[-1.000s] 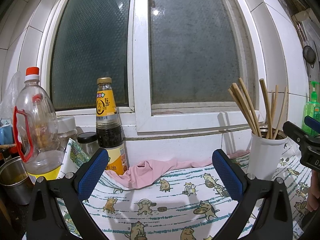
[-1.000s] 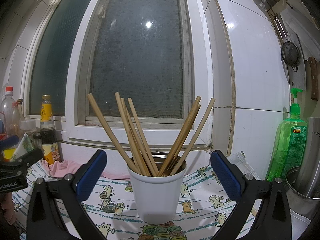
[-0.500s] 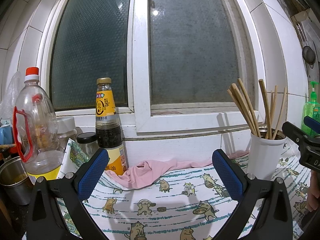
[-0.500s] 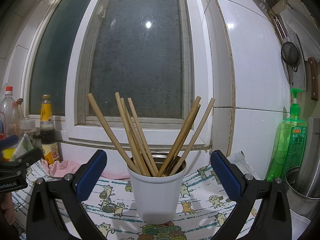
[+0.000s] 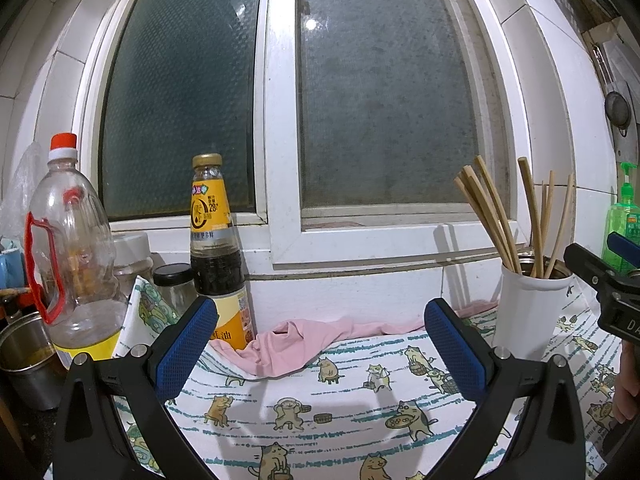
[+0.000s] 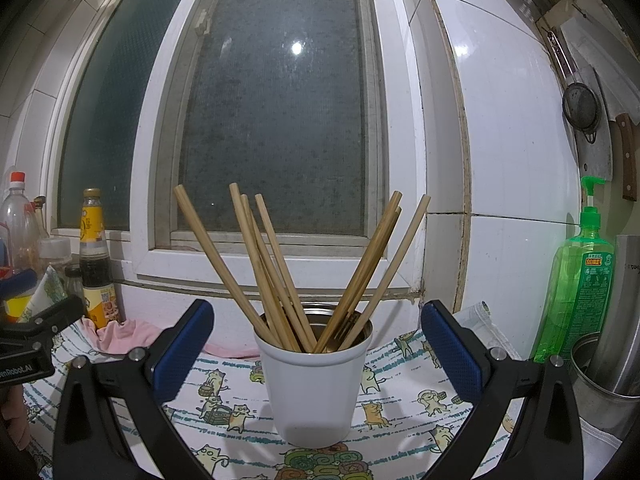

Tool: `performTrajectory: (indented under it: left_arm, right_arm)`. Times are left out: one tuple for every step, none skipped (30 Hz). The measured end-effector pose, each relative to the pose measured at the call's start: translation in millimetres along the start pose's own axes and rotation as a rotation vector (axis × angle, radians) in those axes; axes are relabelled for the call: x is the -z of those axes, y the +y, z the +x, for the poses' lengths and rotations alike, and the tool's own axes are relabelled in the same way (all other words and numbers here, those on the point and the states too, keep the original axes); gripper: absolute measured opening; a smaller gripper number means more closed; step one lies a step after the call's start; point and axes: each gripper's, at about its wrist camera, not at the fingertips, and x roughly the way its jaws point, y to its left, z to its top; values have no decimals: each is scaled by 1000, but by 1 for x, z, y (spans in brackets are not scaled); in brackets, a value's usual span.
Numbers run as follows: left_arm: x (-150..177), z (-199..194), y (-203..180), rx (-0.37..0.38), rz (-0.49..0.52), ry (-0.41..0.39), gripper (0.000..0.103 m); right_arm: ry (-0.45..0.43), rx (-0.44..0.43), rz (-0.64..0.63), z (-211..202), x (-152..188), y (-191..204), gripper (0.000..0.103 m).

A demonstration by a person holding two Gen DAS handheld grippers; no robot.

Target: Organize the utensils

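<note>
A white cup (image 6: 314, 388) stands upright on the cat-print cloth (image 6: 404, 400), holding several wooden chopsticks (image 6: 280, 264) that fan out above its rim. My right gripper (image 6: 316, 348) is open, its blue pads on either side of the cup and apart from it. The same cup (image 5: 530, 312) with its chopsticks (image 5: 490, 216) appears at the right of the left wrist view. My left gripper (image 5: 320, 344) is open over the cloth (image 5: 320, 408) with nothing between its fingers. Each gripper shows at the edge of the other's view.
A soy sauce bottle (image 5: 218, 252), an oil bottle (image 5: 68, 256), small jars and a steel pot (image 5: 28, 364) crowd the left. A pink rag (image 5: 304, 340) lies under the window sill. Green soap bottle (image 6: 580, 292) and steel container (image 6: 604, 376) stand at the right.
</note>
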Motion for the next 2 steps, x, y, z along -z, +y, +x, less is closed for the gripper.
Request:
performTrajectory:
  left_arm:
    - [0,1,1,-4,-4,6,103]
    - [0,2,2,-6,-9,11,103]
  right_arm:
    - [2,0,-1,0,0,0,103]
    - [9,0,-3,1,0,0,103]
